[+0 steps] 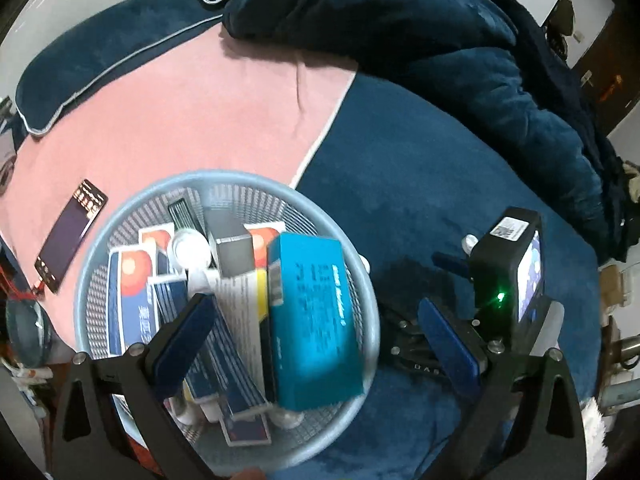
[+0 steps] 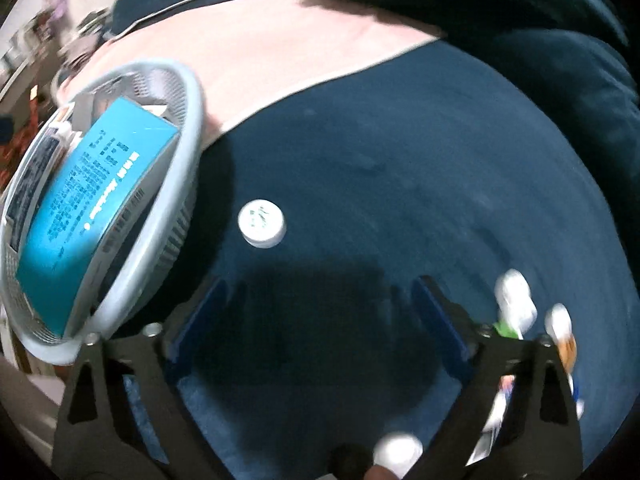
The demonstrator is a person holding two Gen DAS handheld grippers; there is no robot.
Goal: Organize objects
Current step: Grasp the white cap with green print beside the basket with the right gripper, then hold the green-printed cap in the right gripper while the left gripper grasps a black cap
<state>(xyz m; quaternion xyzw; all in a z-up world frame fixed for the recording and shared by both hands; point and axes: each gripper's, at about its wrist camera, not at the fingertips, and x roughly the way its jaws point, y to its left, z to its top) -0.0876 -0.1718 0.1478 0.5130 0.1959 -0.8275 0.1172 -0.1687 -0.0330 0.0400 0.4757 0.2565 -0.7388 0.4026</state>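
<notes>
Now your right gripper (image 2: 316,320) hangs jaws apart, empty, over one white round cap (image 2: 262,223) on blue bedding, beside one pale mesh basket (image 1: 352,240) holding one turquoise carton (image 1: 314,324); perhaps two blurred bottles (image 2: 516,300) right; left gripper (image 1: 320,336) apart.

Basket (image 1: 362,264): pale perforated plastic. Teal box (image 1: 314,320): matt card. Bed cover (image 1: 420,184): plush navy cloth. Phone (image 1: 72,234): glossy.

"DA" letters on black gripper body (image 1: 420,364), other print too blurred

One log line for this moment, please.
left hand-held gripper: open, over pale-blue mesh basket | right hand-held gripper: open, empty, near white round-capped bottle
</notes>
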